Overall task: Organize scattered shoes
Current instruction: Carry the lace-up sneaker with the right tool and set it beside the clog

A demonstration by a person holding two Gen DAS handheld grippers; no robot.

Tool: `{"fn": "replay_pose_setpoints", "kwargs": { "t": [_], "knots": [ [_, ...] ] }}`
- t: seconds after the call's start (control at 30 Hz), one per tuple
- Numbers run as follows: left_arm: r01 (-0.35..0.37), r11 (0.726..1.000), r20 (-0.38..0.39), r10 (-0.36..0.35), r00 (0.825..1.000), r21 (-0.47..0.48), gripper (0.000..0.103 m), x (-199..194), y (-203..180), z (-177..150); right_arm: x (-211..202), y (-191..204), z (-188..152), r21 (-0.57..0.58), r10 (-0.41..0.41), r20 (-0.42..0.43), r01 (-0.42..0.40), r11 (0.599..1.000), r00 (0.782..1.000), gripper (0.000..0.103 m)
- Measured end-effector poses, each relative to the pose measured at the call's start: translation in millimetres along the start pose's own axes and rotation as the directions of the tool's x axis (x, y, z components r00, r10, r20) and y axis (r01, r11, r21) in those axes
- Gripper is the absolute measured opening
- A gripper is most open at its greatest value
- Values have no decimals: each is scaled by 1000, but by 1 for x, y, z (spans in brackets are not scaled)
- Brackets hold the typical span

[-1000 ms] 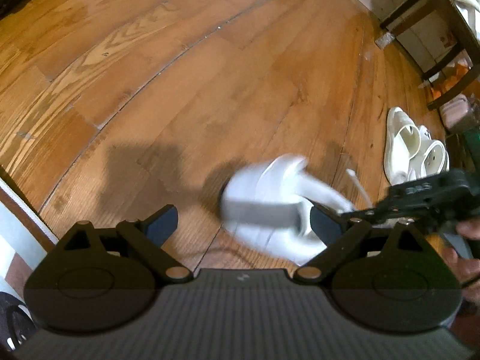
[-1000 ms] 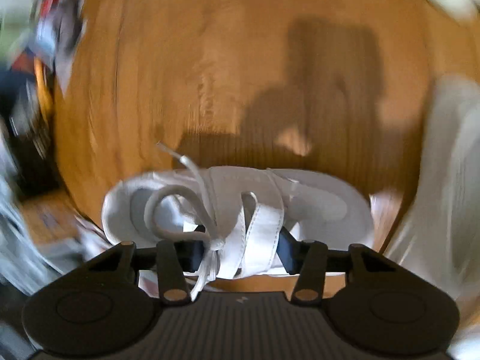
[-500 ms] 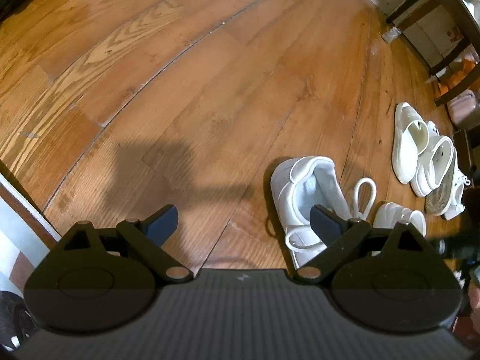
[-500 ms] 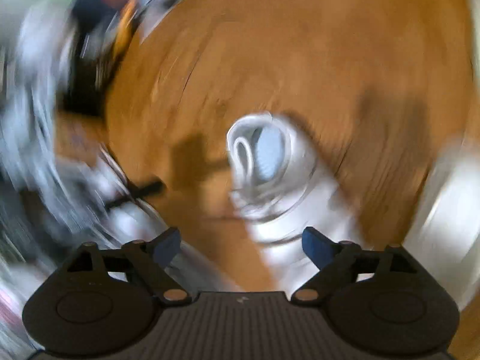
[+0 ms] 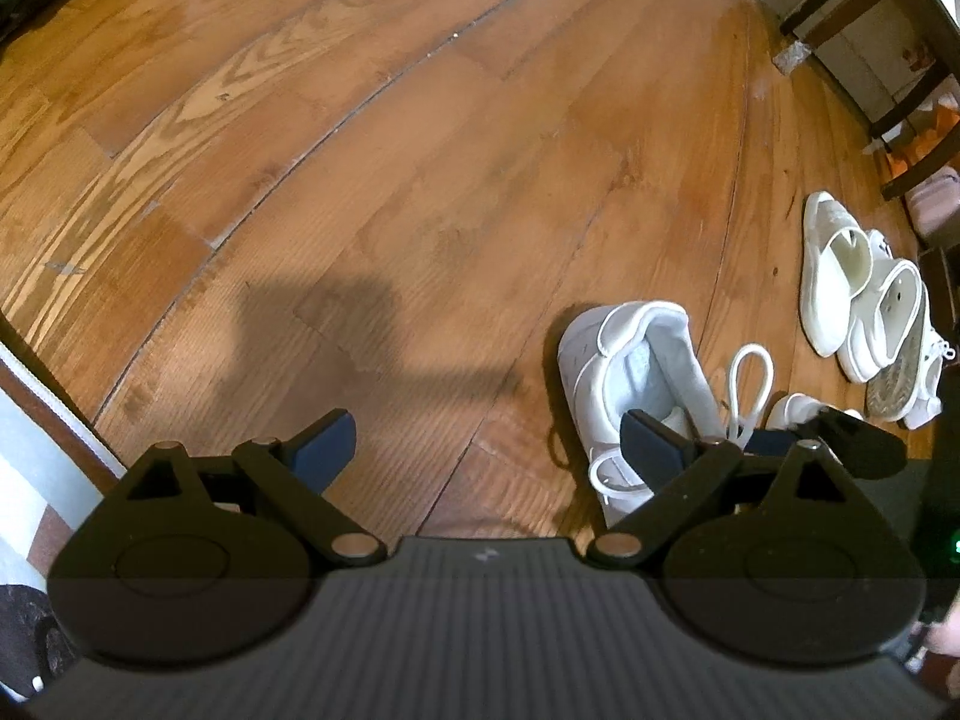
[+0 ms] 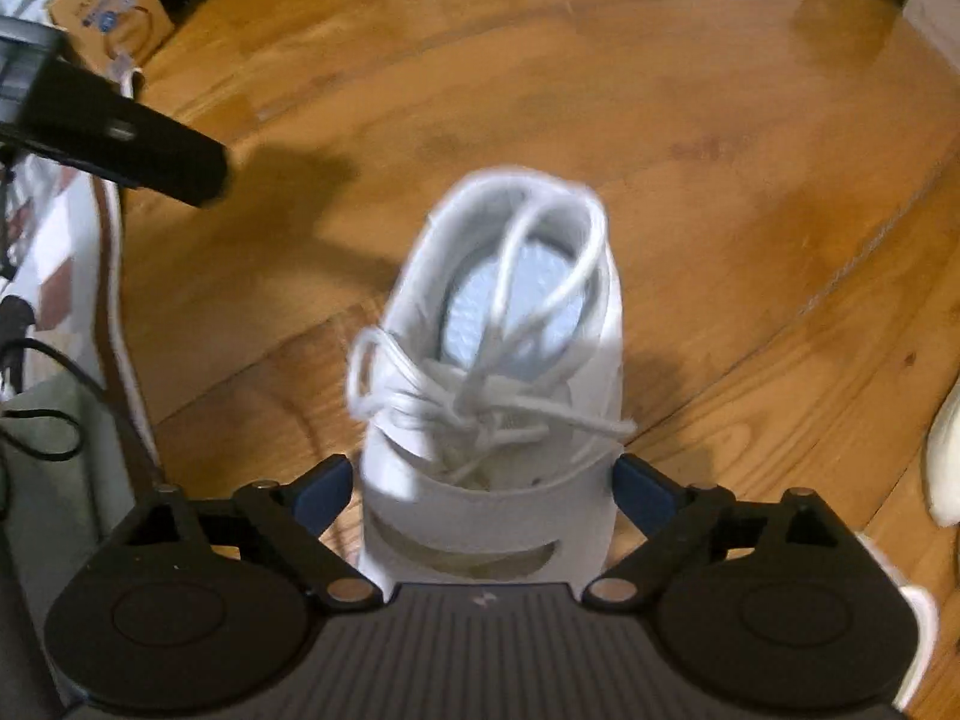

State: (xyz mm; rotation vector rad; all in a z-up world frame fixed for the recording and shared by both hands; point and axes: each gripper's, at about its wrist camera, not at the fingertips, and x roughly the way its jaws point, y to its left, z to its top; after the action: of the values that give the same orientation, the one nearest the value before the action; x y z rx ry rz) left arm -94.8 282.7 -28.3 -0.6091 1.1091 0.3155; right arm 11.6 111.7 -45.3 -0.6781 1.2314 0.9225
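A white lace-up sneaker (image 6: 498,372) stands on the wooden floor (image 6: 750,192), heel away from me, between the spread fingers of my right gripper (image 6: 483,495), which is open around its toe end. The same sneaker shows in the left wrist view (image 5: 630,378), low and right of centre. My left gripper (image 5: 489,444) is open and empty above bare floor (image 5: 420,150), its right finger in front of the sneaker. A white slide sandal (image 5: 831,276) and another white sneaker (image 5: 888,324) lie to the far right.
A dark wooden chair or rack (image 5: 888,48) stands at the upper right. A cardboard box (image 6: 108,6) and cables (image 6: 42,408) lie at the left of the right wrist view. A further white shoe (image 6: 945,456) sits at its right edge.
My right gripper carried the white sneaker, set it on the floor and opened; it now faces the shoe from the toe side. The left gripper stayed open and almost still.
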Motion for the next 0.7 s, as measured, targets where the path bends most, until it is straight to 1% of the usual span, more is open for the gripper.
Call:
{"fn": "replay_pose_setpoints", "kwargs": {
  "t": [0.1, 0.13, 0.17, 0.2, 0.23, 0.3, 0.37, 0.43, 0.5, 0.53, 0.57, 0.6, 0.7],
  "knots": [
    [1, 1000, 5, -1, 1000, 0, 96, -1, 0, 0, 10, -10, -2, 87, 23, -30, -20, 996, 999, 97],
    [3, 1000, 7, -3, 1000, -2, 96, -2, 0, 0, 9, -13, -3, 117, 26, -25, -23, 993, 999, 94],
    [3, 1000, 7, -3, 1000, -3, 96, -2, 0, 0, 7, -14, -4, 133, 26, -20, -23, 991, 999, 89],
    [3, 1000, 8, -3, 1000, -4, 96, -2, 1, 0, 4, -19, -6, 177, 31, -18, -27, 984, 999, 86],
    [2, 1000, 8, -2, 1000, -5, 96, -2, 2, -1, 1, -27, -6, 248, 45, -16, -39, 968, 999, 85],
    [1, 1000, 9, -1, 1000, -8, 96, -2, 3, -1, -3, -41, -10, 380, 73, -1, -67, 923, 997, 83],
    [2, 1000, 11, -2, 1000, -10, 96, -3, 3, -1, -7, -55, -15, 502, 99, 18, -95, 860, 995, 83],
    [2, 1000, 12, -2, 1000, -8, 96, -4, 3, 0, -13, -66, -23, 633, 81, 29, -81, 770, 996, 83],
    [1, 1000, 10, -1, 1000, -4, 96, -3, 2, 0, -17, -69, -30, 701, 57, 31, -62, 711, 998, 85],
    [1, 1000, 9, -1, 1000, -3, 96, -3, 2, -1, -18, -70, -32, 717, 50, 37, -61, 695, 998, 87],
    [1, 1000, 9, -1, 1000, -2, 96, -3, 2, -1, -18, -70, -35, 725, 46, 43, -63, 686, 998, 90],
    [0, 1000, 8, 0, 1000, -1, 96, -2, 2, -1, -17, -69, -37, 719, 42, 54, -69, 691, 998, 92],
    [-1, 1000, 0, 1, 1000, 4, 96, -1, 1, -1, -25, -68, -45, 639, 27, 77, -70, 766, 997, 92]
  ]
}}
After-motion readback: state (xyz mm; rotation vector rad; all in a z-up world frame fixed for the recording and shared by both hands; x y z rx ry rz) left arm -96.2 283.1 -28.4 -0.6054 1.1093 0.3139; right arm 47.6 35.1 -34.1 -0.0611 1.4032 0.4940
